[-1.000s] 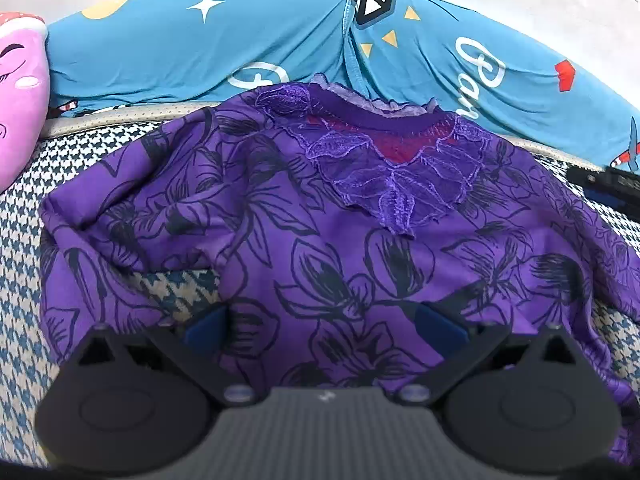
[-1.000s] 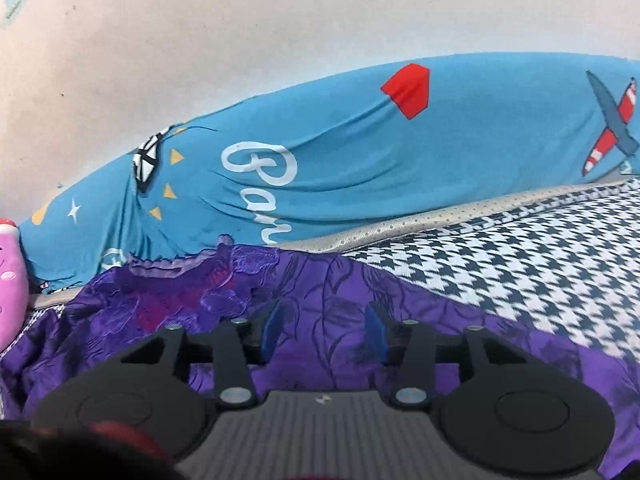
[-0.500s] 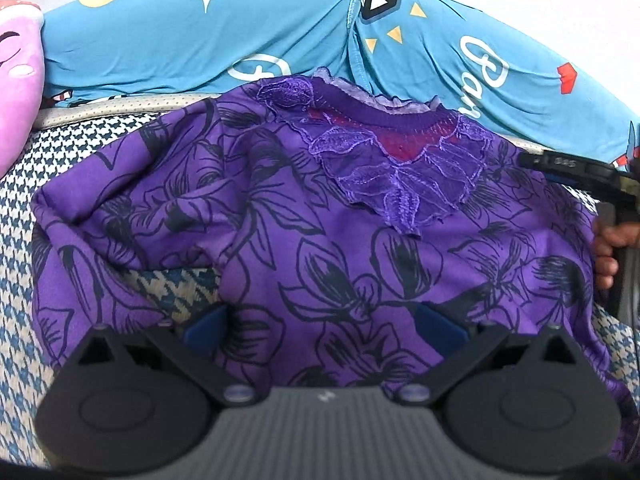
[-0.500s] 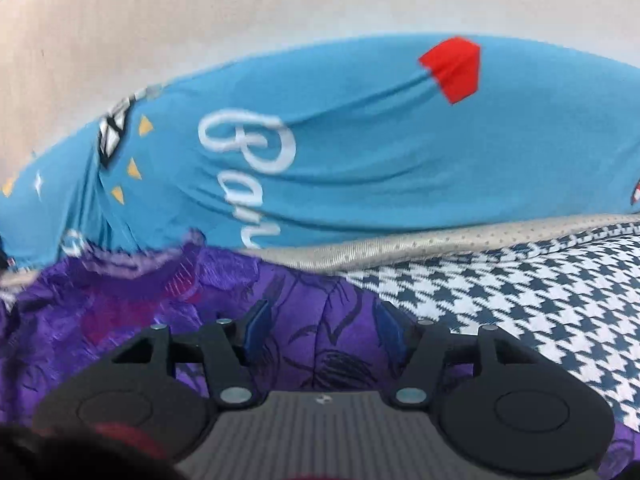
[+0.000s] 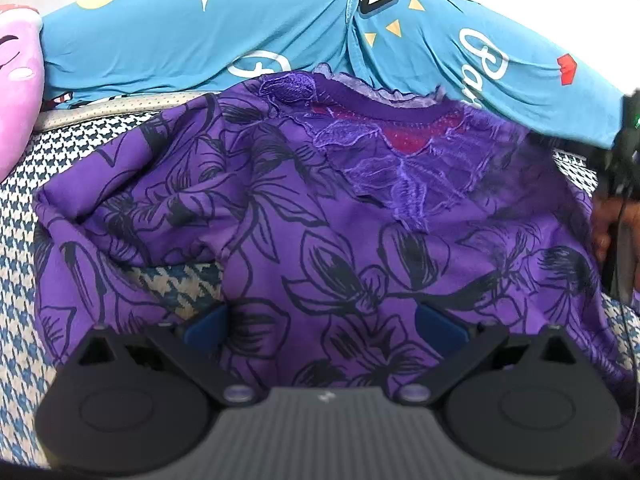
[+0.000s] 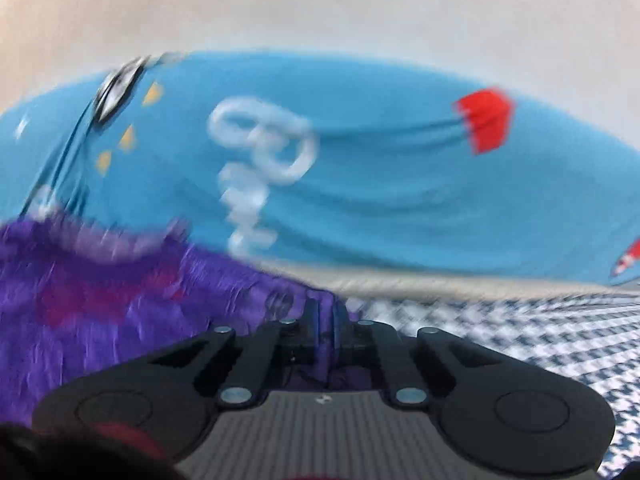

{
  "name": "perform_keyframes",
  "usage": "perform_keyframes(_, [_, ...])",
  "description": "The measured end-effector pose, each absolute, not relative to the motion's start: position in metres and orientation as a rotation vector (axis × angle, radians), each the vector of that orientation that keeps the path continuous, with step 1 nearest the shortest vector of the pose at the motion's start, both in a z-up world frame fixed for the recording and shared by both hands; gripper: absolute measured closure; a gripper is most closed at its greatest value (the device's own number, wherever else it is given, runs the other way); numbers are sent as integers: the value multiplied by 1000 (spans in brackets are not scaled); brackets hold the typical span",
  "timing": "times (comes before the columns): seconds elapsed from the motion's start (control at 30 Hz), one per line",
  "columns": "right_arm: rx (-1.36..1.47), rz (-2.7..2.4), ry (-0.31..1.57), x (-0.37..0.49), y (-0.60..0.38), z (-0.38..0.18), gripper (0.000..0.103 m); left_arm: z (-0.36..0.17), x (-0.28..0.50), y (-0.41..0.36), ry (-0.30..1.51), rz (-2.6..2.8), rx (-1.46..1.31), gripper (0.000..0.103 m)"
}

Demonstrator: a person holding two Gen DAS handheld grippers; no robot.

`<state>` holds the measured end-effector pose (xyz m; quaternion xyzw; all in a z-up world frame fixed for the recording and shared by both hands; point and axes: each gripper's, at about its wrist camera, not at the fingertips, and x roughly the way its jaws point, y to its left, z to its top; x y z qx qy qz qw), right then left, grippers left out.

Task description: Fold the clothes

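Note:
A purple top with black flower outlines and a lace collar (image 5: 340, 216) lies spread on the houndstooth cover, neckline at the far side. My left gripper (image 5: 322, 328) hovers over its near part, jaws wide open, the blue pads (image 5: 206, 328) resting apart on the cloth. The right wrist view is blurred. There my right gripper (image 6: 325, 316) is shut on a fold of the purple top (image 6: 100, 320) at its right shoulder edge. In the left wrist view the right gripper's body (image 5: 624, 168) and the hand (image 5: 604, 232) holding it show at the far right.
A long blue cushion (image 5: 200, 40) printed with stars and letters lies along the wall behind the top. A pink plush (image 5: 16, 92) sits at the far left. The houndstooth bed cover (image 6: 520, 344) stretches to the right of the garment.
The right gripper moved in to the top's right shoulder and its jaws went from open to shut on the cloth. The left gripper stayed in place, open.

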<state>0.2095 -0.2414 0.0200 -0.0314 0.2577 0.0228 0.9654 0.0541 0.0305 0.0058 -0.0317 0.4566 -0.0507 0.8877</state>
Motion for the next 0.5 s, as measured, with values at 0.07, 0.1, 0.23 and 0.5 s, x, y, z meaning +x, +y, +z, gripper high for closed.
perform_keyframes(0.07, [-26,-7,441,205,-248,30,96,4,55,32,953,-104,-68,0])
perform_keyframes(0.1, [-25,-35,408,204,-249,32,96,3,56,32,954,-104,-70,0])
perform_keyframes(0.23, [28,-38,372,209,-257,29,95,0,55,31,954,-105,-53,0])
perform_keyframes(0.5, [141,-14,464,201,-288,41,78,-1,53,32,947,-102,-42,0])
